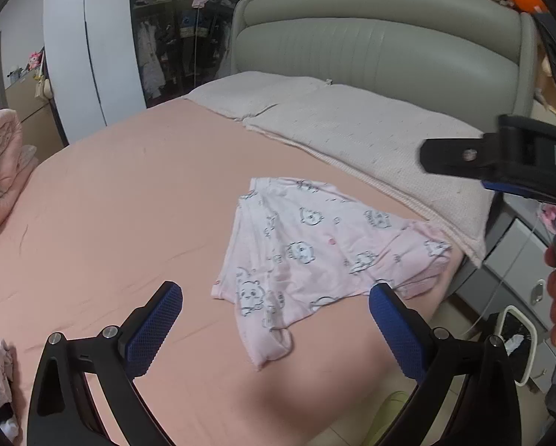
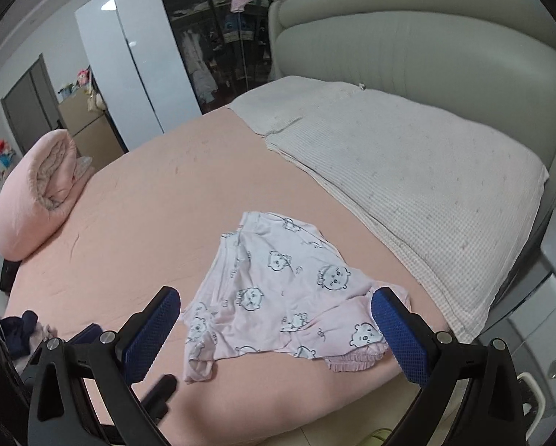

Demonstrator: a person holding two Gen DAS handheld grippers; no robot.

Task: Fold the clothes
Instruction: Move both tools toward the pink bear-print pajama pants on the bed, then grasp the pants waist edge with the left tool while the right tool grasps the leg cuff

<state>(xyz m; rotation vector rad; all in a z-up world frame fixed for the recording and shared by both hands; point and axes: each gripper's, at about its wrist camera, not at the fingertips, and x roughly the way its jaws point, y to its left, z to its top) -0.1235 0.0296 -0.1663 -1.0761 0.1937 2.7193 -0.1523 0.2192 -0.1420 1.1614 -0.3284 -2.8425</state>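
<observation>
Pink garment [image 1: 307, 256] with a cartoon-animal print lies crumpled on the pink bed sheet [image 1: 129, 193]; its folds hide its shape, its long axis slanting toward the pillows [image 1: 371, 137]. Left gripper [image 1: 276, 319] and right gripper [image 2: 276, 319] hover above it, both released, grasping nothing.

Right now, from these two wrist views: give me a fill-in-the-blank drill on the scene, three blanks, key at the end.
1. The printed garment lies on a bed sheet coloured ____.
2. Both the left claw and the right claw are ____.
3. The rolled pink quilt sits at the bed's ____ edge.

Missing words: pink; open; left
</observation>
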